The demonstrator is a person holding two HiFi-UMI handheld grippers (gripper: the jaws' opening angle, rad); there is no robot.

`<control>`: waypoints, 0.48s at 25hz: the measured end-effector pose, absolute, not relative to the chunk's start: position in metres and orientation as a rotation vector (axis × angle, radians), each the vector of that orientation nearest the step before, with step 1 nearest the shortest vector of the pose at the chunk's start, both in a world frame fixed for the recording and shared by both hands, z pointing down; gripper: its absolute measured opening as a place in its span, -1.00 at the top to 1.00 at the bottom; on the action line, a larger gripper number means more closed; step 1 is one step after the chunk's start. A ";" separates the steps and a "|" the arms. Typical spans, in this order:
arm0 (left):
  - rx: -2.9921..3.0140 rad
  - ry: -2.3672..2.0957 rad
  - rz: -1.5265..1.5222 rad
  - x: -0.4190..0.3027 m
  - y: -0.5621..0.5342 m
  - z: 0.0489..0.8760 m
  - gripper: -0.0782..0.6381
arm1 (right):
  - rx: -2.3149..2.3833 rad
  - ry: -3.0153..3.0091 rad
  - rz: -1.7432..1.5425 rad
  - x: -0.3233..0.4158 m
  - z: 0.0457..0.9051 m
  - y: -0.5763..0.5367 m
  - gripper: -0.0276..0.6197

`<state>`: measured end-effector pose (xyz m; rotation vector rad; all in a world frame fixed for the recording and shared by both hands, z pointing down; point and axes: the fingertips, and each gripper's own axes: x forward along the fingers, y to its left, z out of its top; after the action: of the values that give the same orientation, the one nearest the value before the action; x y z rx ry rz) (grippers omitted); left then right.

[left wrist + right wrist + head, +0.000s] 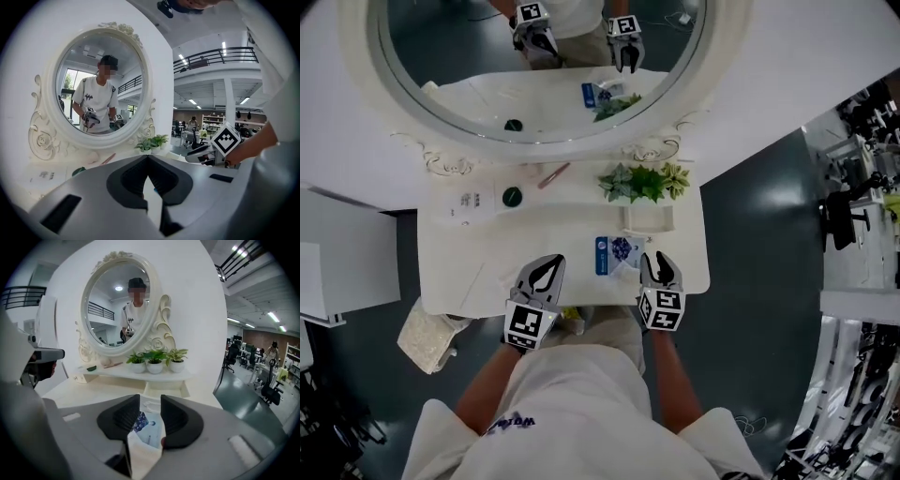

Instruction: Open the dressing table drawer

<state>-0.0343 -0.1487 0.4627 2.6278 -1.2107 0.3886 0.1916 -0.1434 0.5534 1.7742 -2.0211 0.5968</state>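
From above my head: my left gripper [547, 266], jaws pressed together on nothing, and my right gripper [659, 263], jaws slightly apart and pinching nothing, hover over the near edge of the white dressing table [469, 272]. A blue-printed packet [612, 255] lies at nine o'clock of my right tips. The small drawer [649, 219] sits at twelve o'clock from my right gripper and one o'clock from my left, its front running three to nine. My right is nearer. Beyond are potted plants [642, 181], then the oval mirror [544, 84].

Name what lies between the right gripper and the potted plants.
Ahead of the right gripper, a blue-and-white packet, then a small white box; the right gripper view shows both.
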 end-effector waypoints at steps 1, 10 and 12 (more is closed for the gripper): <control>2.625 -1.230 0.377 -0.040 -0.150 0.455 0.76 | 1.776 -2.036 0.586 0.187 0.544 -0.142 0.46; 2.636 -1.371 0.311 -0.082 -0.156 0.405 0.76 | 1.796 -2.178 0.477 0.151 0.465 -0.145 0.57; 2.636 -1.393 0.298 -0.087 -0.154 0.396 0.76 | 1.780 -2.208 0.460 0.143 0.449 -0.147 0.60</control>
<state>-0.0869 -0.1536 0.3963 2.6359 -1.3933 0.2975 0.1428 -0.1465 0.4490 1.7797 -2.2082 0.4605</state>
